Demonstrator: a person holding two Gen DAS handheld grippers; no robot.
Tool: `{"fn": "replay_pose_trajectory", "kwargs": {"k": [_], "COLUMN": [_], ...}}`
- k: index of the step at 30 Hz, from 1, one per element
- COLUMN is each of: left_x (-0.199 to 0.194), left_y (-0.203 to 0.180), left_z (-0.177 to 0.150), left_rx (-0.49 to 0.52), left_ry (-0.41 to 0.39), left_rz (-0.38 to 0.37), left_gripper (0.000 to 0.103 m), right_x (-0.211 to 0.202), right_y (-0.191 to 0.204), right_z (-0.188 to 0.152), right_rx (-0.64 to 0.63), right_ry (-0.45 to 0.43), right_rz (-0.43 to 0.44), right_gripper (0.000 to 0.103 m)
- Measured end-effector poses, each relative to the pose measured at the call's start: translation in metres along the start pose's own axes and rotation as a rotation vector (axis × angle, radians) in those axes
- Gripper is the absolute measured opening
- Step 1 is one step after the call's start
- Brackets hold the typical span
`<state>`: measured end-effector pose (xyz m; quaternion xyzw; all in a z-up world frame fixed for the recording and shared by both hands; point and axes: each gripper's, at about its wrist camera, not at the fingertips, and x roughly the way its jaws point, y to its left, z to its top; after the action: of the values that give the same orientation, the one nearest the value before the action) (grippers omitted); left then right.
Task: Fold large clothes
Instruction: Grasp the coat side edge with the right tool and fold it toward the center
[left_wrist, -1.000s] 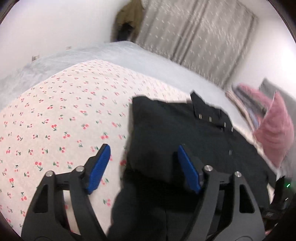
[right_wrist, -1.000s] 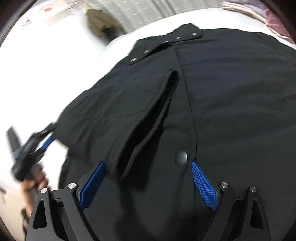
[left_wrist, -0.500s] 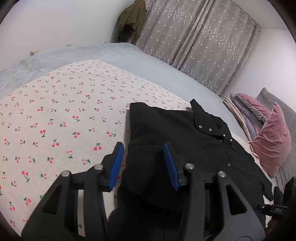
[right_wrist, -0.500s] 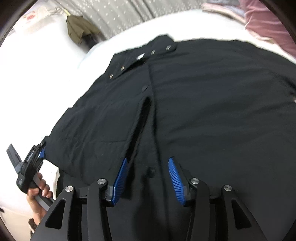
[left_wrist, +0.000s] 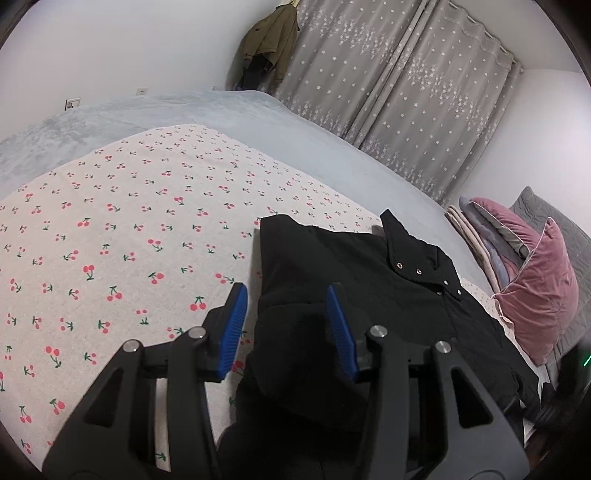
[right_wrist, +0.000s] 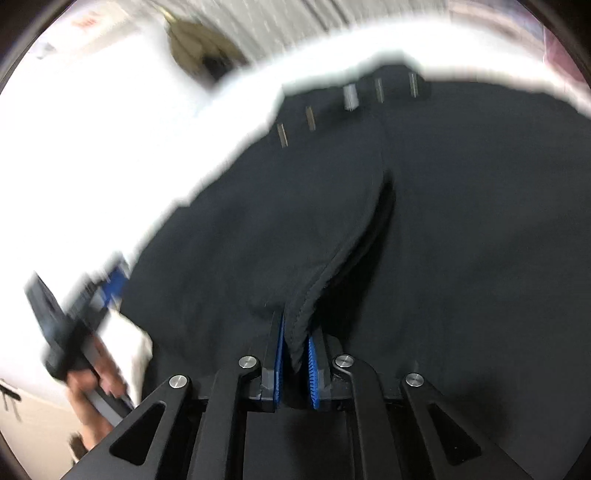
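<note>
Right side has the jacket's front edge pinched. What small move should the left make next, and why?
Probably close the left gripper on the black snap-button jacket: its blue pads stand apart around the jacket's side fold, gripping nothing, while the right gripper is shut on the placket. Both edges held, the fold can lift evenly.

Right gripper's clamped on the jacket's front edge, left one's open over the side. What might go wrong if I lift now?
1. The right gripper pinches only a thin edge of the black snap-button jacket; it may slip out.
2. The left gripper is open, so that side may drag and bunch on the cherry-print sheet.
3. The right wrist view is blurred, so the grip's depth is unclear.
</note>
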<state>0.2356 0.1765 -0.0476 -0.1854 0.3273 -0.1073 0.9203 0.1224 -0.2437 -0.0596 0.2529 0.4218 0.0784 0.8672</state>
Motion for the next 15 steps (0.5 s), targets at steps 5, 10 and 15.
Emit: {"fn": "replay_pose_trajectory", "kwargs": {"k": [5, 10, 15], "left_x": [0.018, 0.058, 0.036], "left_y": [-0.019, -0.031, -0.039], "left_z": [-0.012, -0.038, -0.024], "left_rx": [0.109, 0.224, 0.216], "left_ry": [0.064, 0.243, 0.158], "left_rz": [0.026, 0.14, 0.177], "left_gripper": [0.047, 0.048, 0.048], "right_x": [-0.043, 0.019, 0.024], "right_y": [0.005, -0.035, -0.051], "right_z": [0.036, 0.027, 0.022], "right_rx": [-0.2, -0.233, -0.223], "right_ry": [-0.253, -0.101, -0.111], "right_rz": [-0.22, -0.427, -0.496], "right_gripper": [0.01, 0.011, 0.043]}}
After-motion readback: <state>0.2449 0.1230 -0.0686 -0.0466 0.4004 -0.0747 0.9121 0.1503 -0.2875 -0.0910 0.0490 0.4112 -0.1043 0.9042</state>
